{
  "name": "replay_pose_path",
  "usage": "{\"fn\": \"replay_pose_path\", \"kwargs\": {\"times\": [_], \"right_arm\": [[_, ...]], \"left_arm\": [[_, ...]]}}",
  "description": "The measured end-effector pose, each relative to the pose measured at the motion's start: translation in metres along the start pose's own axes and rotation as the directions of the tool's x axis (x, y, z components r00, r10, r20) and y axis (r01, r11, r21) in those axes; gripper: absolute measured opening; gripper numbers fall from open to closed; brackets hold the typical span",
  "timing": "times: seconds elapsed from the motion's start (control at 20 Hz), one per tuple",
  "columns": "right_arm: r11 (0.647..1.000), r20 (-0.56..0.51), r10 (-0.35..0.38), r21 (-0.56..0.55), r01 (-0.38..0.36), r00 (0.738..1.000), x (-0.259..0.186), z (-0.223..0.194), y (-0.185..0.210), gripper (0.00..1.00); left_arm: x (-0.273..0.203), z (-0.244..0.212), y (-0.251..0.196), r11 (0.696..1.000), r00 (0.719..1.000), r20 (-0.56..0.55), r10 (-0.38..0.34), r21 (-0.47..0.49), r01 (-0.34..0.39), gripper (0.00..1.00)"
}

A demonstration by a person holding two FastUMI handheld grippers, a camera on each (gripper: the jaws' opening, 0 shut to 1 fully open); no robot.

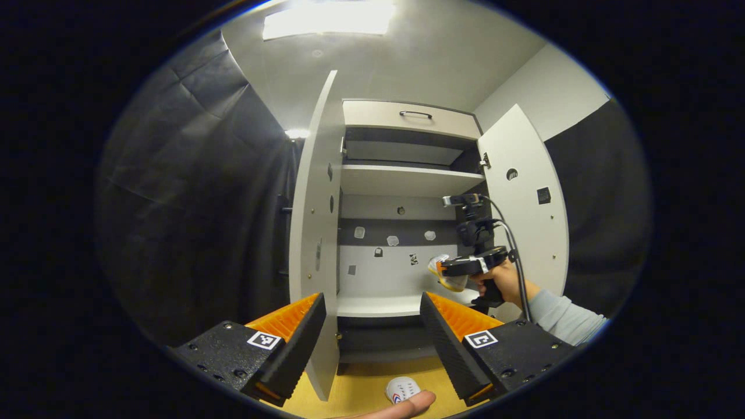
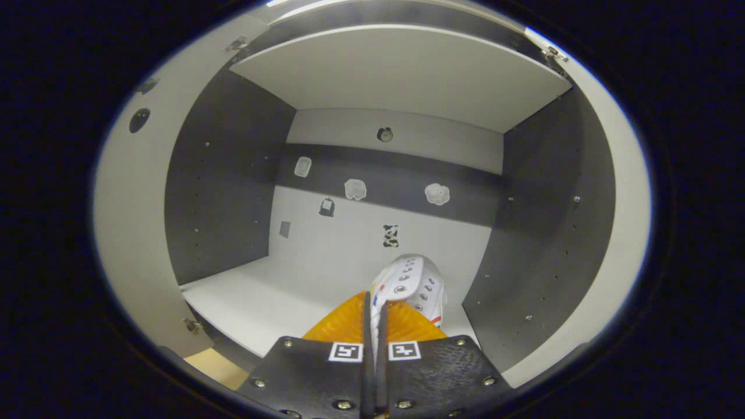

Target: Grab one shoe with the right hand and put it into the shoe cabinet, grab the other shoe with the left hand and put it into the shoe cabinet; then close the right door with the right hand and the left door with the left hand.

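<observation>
- Shoe one (image 2: 410,285), white with small metal lace holes, is pinched at its edge by the right tool (image 2: 376,326); both fingers press on it and the jaws are nearly together
- It hangs in front of the right tool, toe pointing into the shoe cabinet (image 2: 227,192), over the right end of the white shelf (image 2: 256,297) and close to the dark right wall
- From the left gripper view, the right tool (image 1: 451,273) and the hand (image 1: 505,282) that holds it are at the cabinet mouth, near the open right door (image 1: 527,209)
- To do this step well, the shoe should go down until its sole lies flat on the shelf before the tool lets go; dropping it from the air could make it tip or roll out
- It looks wise to push it well back, so the door can shut later without hitting the heel
- Room should be left on the shelf's left half for the second shoe
- The thin grip on the edge may slip, so a slow, steady move is best
- The left tool (image 1: 372,326) is wide open and holds nothing; it waits in front of the open left door (image 1: 314,233)
- Shoe two (image 1: 401,389) sits low on the yellow floor (image 1: 361,390) below the left tool, with a fingertip (image 1: 407,406) beside it
- Both doors are open and not yet closed
</observation>
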State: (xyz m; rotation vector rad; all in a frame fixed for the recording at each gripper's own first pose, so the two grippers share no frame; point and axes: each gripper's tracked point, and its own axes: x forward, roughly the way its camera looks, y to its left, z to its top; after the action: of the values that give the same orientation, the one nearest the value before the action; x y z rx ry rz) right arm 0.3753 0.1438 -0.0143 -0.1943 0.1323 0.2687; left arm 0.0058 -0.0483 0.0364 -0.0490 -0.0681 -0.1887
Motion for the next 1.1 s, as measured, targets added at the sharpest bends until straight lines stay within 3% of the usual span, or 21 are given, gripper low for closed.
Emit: {"fn": "replay_pose_path", "kwargs": {"times": [0.3,0.5,0.65,0.75,0.85,0.9,1.1], "right_arm": [[0.994,-0.062,0.057,-0.085,-0.062,0.996,0.038,-0.032,0.001,0.04],[0.981,-0.116,0.088,-0.160,-0.106,0.989,0.051,-0.053,0.019,0.04],[0.978,-0.130,0.065,-0.190,-0.090,0.989,0.054,-0.060,0.021,0.09],[0.983,-0.064,0.050,-0.172,-0.060,0.997,0.043,-0.042,0.021,0.27],[0.985,0.004,0.019,-0.169,-0.018,1.000,0.026,-0.025,0.018,0.78],[0.988,0.021,0.007,-0.156,-0.004,1.000,0.012,-0.020,0.018,0.99],[1.000,0.075,-0.006,-0.028,0.008,0.997,-0.045,-0.009,0.023,0.98]], "left_arm": [[0.018,-0.022,0.002,0.999,0.999,-0.051,0.016,-0.032,-0.017,0.98],[0.032,-0.040,0.006,0.998,0.995,-0.079,0.057,0.002,-0.057,0.99],[0.037,-0.054,-0.002,0.999,0.991,-0.129,0.042,0.017,-0.040,0.99],[0.038,-0.060,0.004,0.998,0.985,-0.160,0.063,0.024,-0.060,0.99],[0.038,-0.061,0.007,0.996,0.983,-0.162,0.084,0.017,-0.083,0.99],[0.037,-0.063,0.007,0.996,0.982,-0.164,0.089,0.013,-0.088,0.99],[0.031,-0.083,0.004,0.996,0.973,-0.213,0.084,-0.006,-0.087,0.99]]}}
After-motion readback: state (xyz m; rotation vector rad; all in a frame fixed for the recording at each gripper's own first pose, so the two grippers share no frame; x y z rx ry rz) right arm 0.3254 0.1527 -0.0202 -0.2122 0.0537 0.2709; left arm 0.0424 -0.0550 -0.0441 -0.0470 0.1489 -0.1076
